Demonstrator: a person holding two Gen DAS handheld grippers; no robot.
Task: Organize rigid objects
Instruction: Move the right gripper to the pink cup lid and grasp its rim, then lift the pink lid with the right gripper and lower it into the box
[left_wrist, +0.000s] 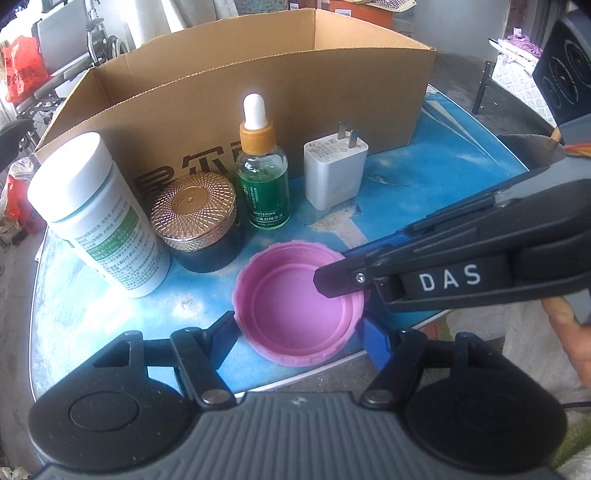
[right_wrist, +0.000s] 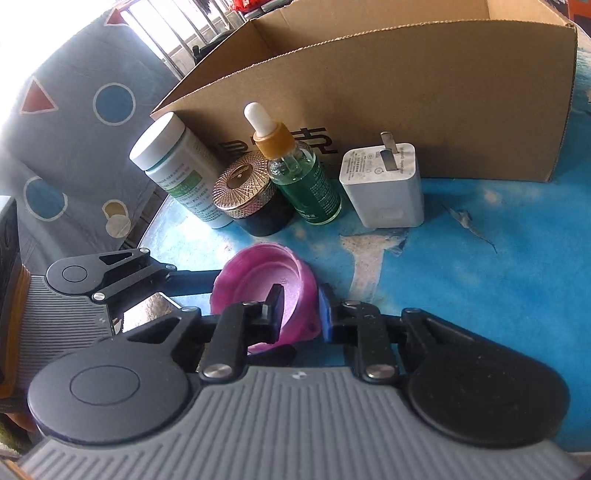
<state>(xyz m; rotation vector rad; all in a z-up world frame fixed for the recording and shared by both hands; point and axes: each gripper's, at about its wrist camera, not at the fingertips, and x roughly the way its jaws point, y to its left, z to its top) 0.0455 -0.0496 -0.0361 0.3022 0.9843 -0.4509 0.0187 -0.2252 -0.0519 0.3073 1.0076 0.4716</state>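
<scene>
- Along the far edge of the table (left_wrist: 461, 155) stood the cardboard box (left_wrist: 258, 74); whether anything lay inside could not be told.
- In front of it a white bottle (left_wrist: 99, 214), dropper bottle (left_wrist: 262, 173), charger (left_wrist: 334, 173) and gold-lidded jar (left_wrist: 195, 218) waited in a row, apparently still unpacked.
- At the near edge lay the pink lid (left_wrist: 299, 306), the left gripper (left_wrist: 299, 332) spread wide around it, the right gripper (right_wrist: 301, 306) narrowed across its rim, contact uncertain.

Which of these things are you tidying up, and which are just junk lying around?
For the job: pink lid, white bottle, gold-lidded jar, dropper bottle, charger, cardboard box, right claw, left claw.

Just lying about: red bag, patterned cushion.
</scene>
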